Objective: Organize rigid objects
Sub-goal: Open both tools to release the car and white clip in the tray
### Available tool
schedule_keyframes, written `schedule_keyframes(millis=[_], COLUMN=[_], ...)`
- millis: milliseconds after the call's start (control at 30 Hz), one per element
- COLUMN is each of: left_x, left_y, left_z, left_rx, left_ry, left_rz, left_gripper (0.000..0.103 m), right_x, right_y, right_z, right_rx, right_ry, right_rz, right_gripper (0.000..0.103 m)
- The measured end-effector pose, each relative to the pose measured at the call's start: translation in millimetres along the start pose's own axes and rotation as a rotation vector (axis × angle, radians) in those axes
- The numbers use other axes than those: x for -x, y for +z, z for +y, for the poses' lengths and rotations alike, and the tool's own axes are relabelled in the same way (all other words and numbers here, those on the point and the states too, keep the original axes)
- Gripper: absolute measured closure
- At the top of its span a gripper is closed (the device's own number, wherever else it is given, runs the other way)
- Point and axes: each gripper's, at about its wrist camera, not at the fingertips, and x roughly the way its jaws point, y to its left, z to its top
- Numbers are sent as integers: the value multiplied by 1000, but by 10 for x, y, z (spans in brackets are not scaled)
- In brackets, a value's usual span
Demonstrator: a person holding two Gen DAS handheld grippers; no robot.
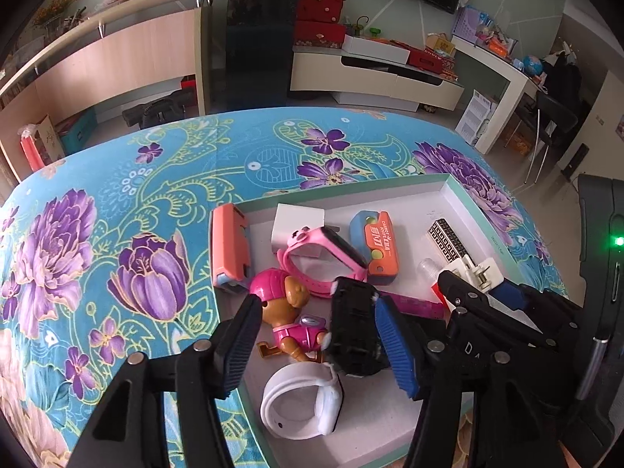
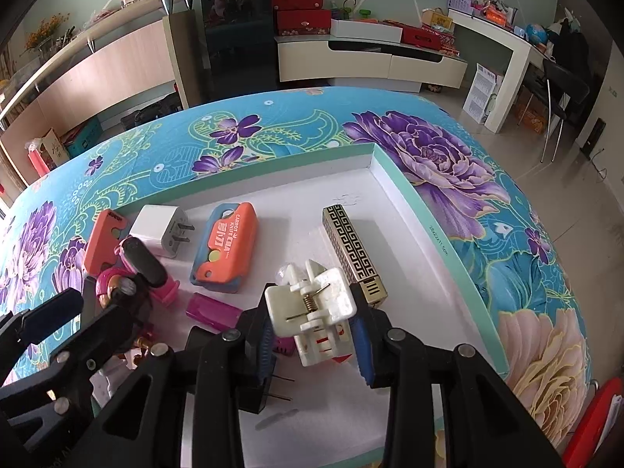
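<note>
A shallow white tray with a teal rim (image 1: pixel 452 187) (image 2: pixel 394 179) lies on the flowered table. My left gripper (image 1: pixel 316 341) is open over its near left part, around a pink toy figure (image 1: pixel 290 314) and a black watch (image 1: pixel 353 327), which touches the right pad. My right gripper (image 2: pixel 312 335) is shut on a white spring clip (image 2: pixel 312 304) above the tray floor; the clip also shows in the left wrist view (image 1: pixel 477 271). In the tray lie a pink watch (image 1: pixel 323 257), an orange carrot knife (image 2: pixel 226 245), a white plug (image 2: pixel 160 230), a gold patterned lighter (image 2: pixel 353 249) and a white wristband (image 1: pixel 300 401).
A salmon block (image 1: pixel 230 245) leans on the tray's left rim. A magenta lighter (image 2: pixel 212 312) and a black plug (image 2: pixel 249 386) lie under my right gripper. The flowered cloth (image 1: pixel 117 202) stretches left and behind the tray. Furniture stands beyond the table.
</note>
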Motion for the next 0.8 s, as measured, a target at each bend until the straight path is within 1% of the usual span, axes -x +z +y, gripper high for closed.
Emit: schedule_keyframes(millis=[33, 100, 167, 200, 233, 267, 367, 400, 433, 467, 733, 800], left_x=[21, 59, 87, 98, 104, 107, 90, 82, 76, 68, -12, -35], left_y=[6, 16, 26, 31, 34, 37, 37, 35, 31, 29, -26, -35], left_z=[14, 58, 119, 153, 186, 220, 314, 350, 386, 424, 644, 685], left_rx=[3, 16, 36, 46, 54, 62, 74, 82, 93, 105, 160, 169], left_ry=[3, 13, 26, 35, 48, 64, 123, 137, 148, 158, 243, 249], left_rz=[-7, -18, -31, -36, -40, -44, -45, -45, -46, -46, -18, -10], left_gripper=[38, 37, 29, 27, 22, 19, 14, 13, 7, 0, 0, 0], right_x=[0, 8, 19, 21, 24, 27, 42, 45, 45, 45, 47, 48], right_y=[-2, 0, 0, 2, 3, 4, 8, 6, 5, 5, 8, 6], right_z=[5, 12, 22, 27, 32, 38, 66, 76, 84, 90, 129, 148], right_rx=[4, 8, 12, 14, 16, 18, 28, 33, 36, 36, 40, 43], right_ry=[-1, 1, 0, -1, -2, 0, 4, 4, 6, 9, 31, 39], right_rz=[0, -3, -7, -8, -10, -11, -17, -18, -18, -17, -16, -14], right_gripper=[61, 60, 58, 55, 45, 38, 35, 32, 28, 27, 27, 22])
